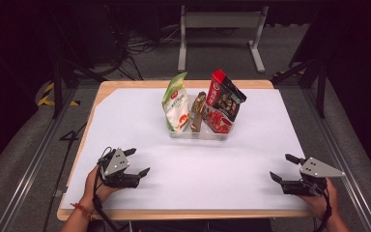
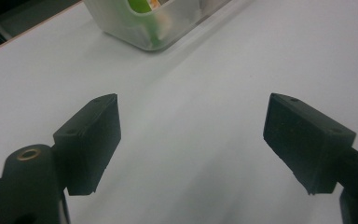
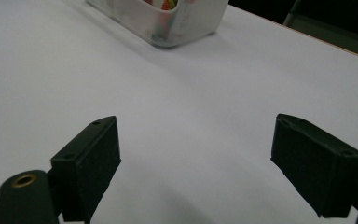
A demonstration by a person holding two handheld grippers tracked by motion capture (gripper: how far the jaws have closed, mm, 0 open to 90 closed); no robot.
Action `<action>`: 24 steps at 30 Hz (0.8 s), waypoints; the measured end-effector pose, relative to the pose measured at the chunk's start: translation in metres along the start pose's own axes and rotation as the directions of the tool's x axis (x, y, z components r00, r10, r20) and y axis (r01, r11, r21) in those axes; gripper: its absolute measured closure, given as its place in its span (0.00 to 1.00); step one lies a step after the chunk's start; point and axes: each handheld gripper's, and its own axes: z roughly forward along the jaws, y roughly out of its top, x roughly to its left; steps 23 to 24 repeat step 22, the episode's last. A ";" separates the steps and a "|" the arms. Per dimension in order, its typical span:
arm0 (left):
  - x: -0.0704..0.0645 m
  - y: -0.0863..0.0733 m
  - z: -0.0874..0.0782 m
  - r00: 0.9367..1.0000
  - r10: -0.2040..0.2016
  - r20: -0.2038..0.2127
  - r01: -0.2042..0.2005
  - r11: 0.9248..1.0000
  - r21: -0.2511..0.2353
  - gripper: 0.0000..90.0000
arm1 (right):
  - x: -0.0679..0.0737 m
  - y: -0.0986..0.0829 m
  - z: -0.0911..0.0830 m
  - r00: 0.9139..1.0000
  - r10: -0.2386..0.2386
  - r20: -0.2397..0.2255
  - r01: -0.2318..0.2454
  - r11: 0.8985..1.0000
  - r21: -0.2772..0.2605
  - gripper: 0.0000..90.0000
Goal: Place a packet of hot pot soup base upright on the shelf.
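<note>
Both my hand-held grippers are parked low at the near edge of the surface (image 1: 140, 121): the left hand-held gripper (image 1: 140, 161) on my left, the right hand-held gripper (image 1: 281, 167) over on the other side, well apart from each other. Jaws on both are spread wide with nothing between them, just bare white sheet (you can see that plainly in each gripper view).

Further out, around the middle toward the far side, sits the clear plastic bin (image 1: 199, 134), with three snack packs standing in it: a green-and-white bag (image 1: 175, 104) on the left, a thin brown packet (image 1: 198, 112) in the middle, and a red-and-black pouch (image 1: 223, 103) leaning off to the right.

My guess at what goes wrong from here: the packs are crammed close and stand loose, so pinching one could drag its neighbour out or tip it over. The bin looks light too, so pulling with one gripper without bracing it could slide or lift the whole thing. The crinkly film could also slip out of the jaws.
</note>
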 end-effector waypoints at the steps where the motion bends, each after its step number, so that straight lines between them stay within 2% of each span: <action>1: 0.000 0.000 0.000 1.000 0.000 0.000 0.000 1.000 0.000 0.22 | 0.000 0.000 0.000 1.000 0.004 -0.002 -0.004 1.000 -0.001 0.17; 17: 0.001 0.000 0.001 1.000 -0.005 0.001 0.005 1.000 -0.001 0.22 | 0.002 0.001 0.002 1.000 -0.008 -0.003 0.008 1.000 0.002 0.17; 24: 0.002 0.001 0.001 1.000 -0.009 0.000 0.009 1.000 -0.001 0.22 | 0.002 0.001 0.001 1.000 0.001 -0.001 -0.001 1.000 -0.004 0.17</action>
